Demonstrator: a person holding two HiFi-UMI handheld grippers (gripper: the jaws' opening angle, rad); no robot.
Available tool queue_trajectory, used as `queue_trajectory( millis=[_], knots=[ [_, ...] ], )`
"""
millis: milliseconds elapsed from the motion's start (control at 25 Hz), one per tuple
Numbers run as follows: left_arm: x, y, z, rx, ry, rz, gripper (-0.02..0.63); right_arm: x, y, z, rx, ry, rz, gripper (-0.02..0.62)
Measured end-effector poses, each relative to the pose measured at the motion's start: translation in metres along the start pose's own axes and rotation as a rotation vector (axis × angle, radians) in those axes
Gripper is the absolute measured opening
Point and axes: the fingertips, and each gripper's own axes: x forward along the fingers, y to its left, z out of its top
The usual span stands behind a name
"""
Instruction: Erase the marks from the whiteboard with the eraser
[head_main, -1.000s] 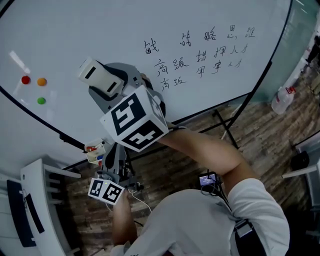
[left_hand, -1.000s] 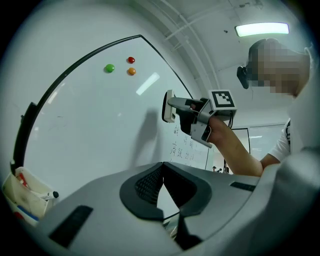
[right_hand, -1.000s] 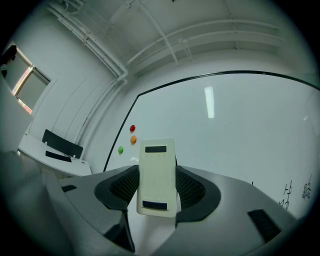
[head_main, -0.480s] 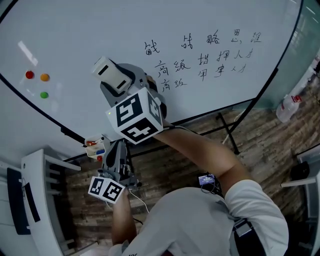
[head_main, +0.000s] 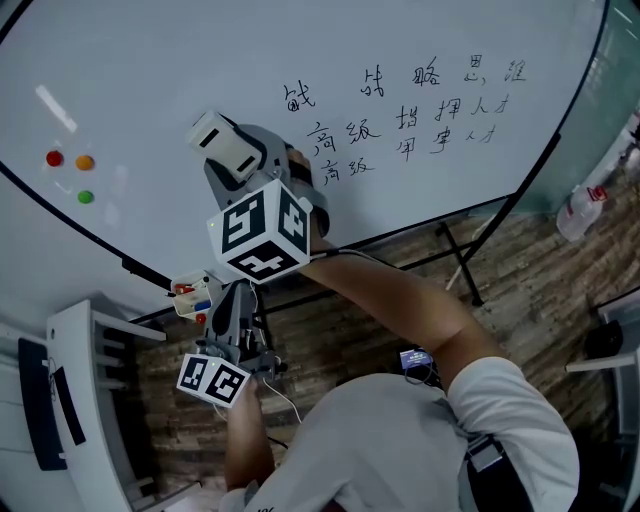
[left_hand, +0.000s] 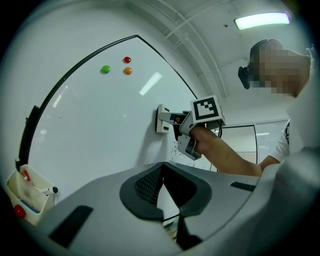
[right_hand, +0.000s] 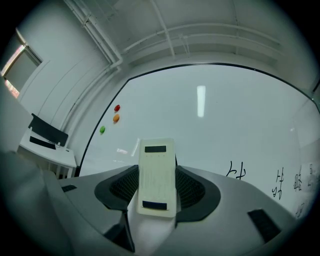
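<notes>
Gripping eraser (head_main: 222, 143) in right tool (right_hand: 158, 192), arm stretched up to whiteboard (head_main: 150, 70), just left of marks (head_main: 400, 105). Left tool (left_hand: 161, 172) held low, jaws closed on nothing.

I see red magnet (head_main: 54, 158), orange magnet (head_main: 84, 162), green magnet (head_main: 85, 197) close together, upper left. Marker holder (head_main: 192, 296) below them. White bottle (head_main: 585, 212) far right, over plank floor (head_main: 400, 300).

right arm raised, extended | right gripper (right_hand: 157, 189) clamped on eraser (right_hand: 157, 172) | left gripper (left_hand: 163, 172) low, jaws together
</notes>
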Motion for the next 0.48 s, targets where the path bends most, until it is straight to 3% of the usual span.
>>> queue_trajectory(
  millis=[480],
  knots=[
    [0.021,-0.006,-0.007,-0.001,0.019,-0.022,0.006,-0.01,-0.029,-0.001,0.063,-0.008,-0.018,0.247]
  ],
)
